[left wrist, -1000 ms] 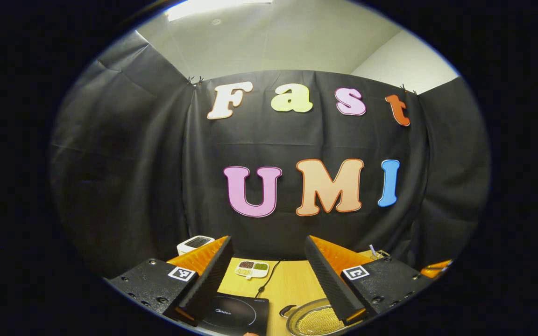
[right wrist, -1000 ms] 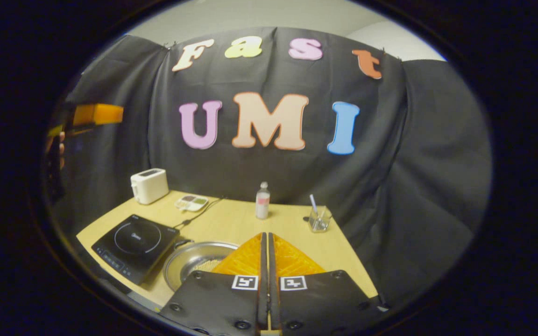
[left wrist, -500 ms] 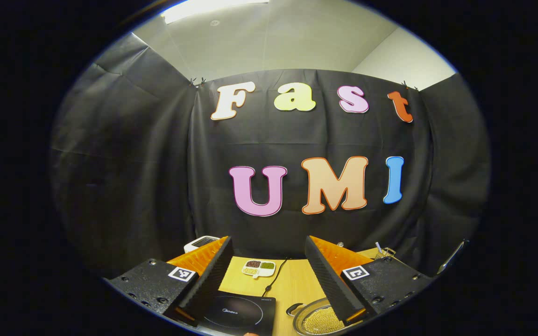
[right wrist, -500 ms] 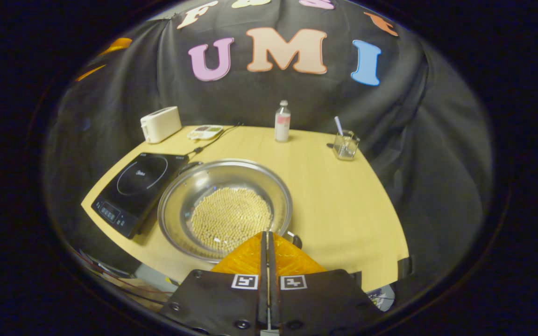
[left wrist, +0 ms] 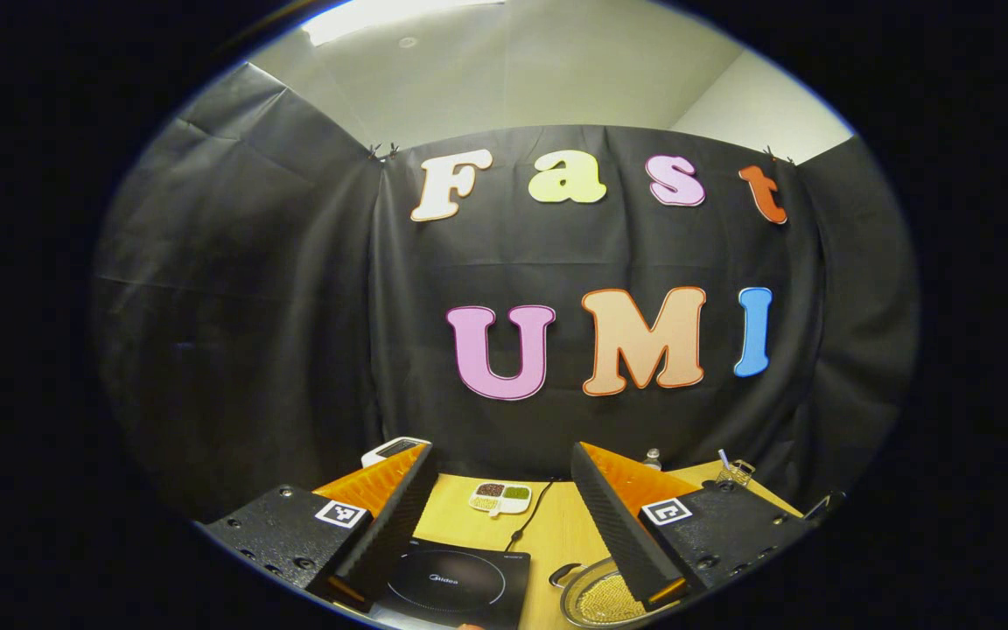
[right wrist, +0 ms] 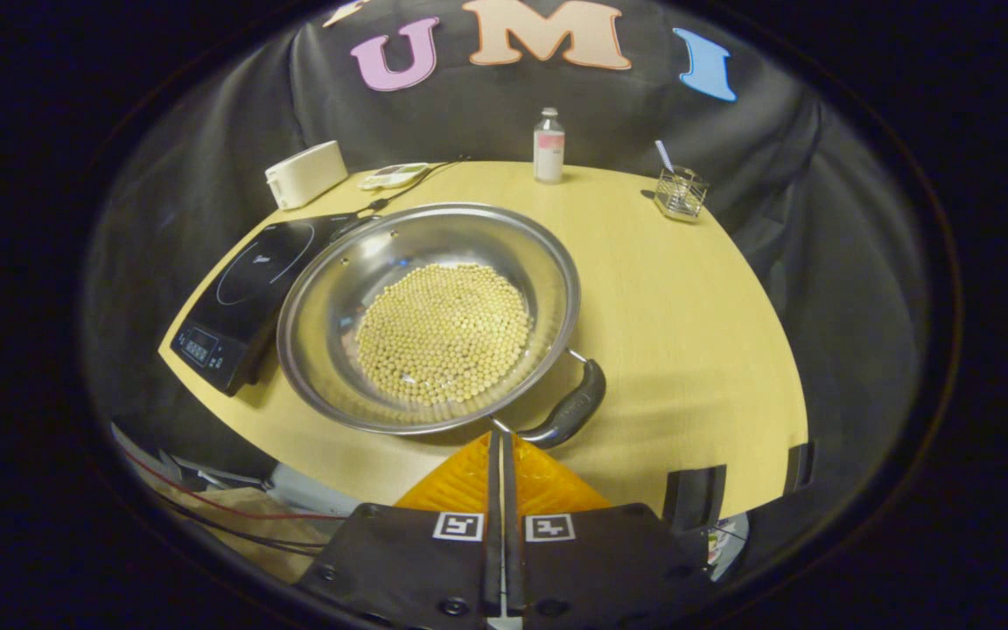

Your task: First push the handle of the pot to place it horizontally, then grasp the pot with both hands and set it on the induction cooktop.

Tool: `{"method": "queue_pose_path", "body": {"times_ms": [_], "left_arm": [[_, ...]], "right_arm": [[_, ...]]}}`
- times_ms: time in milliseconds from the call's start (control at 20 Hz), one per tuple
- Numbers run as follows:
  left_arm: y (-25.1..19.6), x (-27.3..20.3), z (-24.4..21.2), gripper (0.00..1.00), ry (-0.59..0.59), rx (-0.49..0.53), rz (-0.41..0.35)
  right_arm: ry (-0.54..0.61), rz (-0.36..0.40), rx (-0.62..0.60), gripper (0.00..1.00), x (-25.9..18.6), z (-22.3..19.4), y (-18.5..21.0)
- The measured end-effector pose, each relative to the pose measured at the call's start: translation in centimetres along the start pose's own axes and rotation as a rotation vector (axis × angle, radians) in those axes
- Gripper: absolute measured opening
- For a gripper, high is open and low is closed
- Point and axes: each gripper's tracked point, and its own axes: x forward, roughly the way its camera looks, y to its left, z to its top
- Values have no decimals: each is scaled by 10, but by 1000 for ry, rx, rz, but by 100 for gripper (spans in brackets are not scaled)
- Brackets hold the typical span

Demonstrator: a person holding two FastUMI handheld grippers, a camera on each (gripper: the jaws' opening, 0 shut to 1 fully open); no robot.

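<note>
A wide steel pot (right wrist: 329,289) holding pale beans sits on the wooden table (right wrist: 688,289). Its near black handle (right wrist: 570,407) points toward the lower right; a second handle (right wrist: 355,226) lies at the far side by the cooktop. The black induction cooktop (right wrist: 246,284) lies just left of the pot, touching or nearly so. My right gripper (right wrist: 501,437) is shut, empty, hovering just in front of the near handle. My left gripper (left wrist: 500,525) is open, held high above the cooktop (left wrist: 460,582); the pot's rim (left wrist: 591,599) and far handle (left wrist: 561,573) peek out below it.
At the table's back stand a white toaster (right wrist: 304,173), a small divided dish (right wrist: 395,175), a bottle (right wrist: 548,144) and a glass holder with a straw (right wrist: 679,191). A cord (right wrist: 399,188) runs from the cooktop toward the back. Cables hang below the front edge.
My right gripper has tipped down and pulled back toward the near edge, so the pot and its near handle have come into full sight. The left gripper has drifted slightly left.
</note>
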Motion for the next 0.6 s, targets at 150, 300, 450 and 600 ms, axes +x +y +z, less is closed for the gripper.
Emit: {"method": "queue_pose_path", "body": {"times_ms": [150,300,450,600], "left_arm": [[6,0,-3,99,7,-3,20],[12,-1,-9,98,20,-3,41],[19,-1,-11,98,27,-2,61],[27,-1,-15,98,37,0,85]], "right_arm": [[-3,-10,8,3,6,6,-8],[-8,-38,4,3,15,19,-24],[-18,-62,-6,3,26,30,-38],[-26,-84,-25,3,39,49,-52]]}}
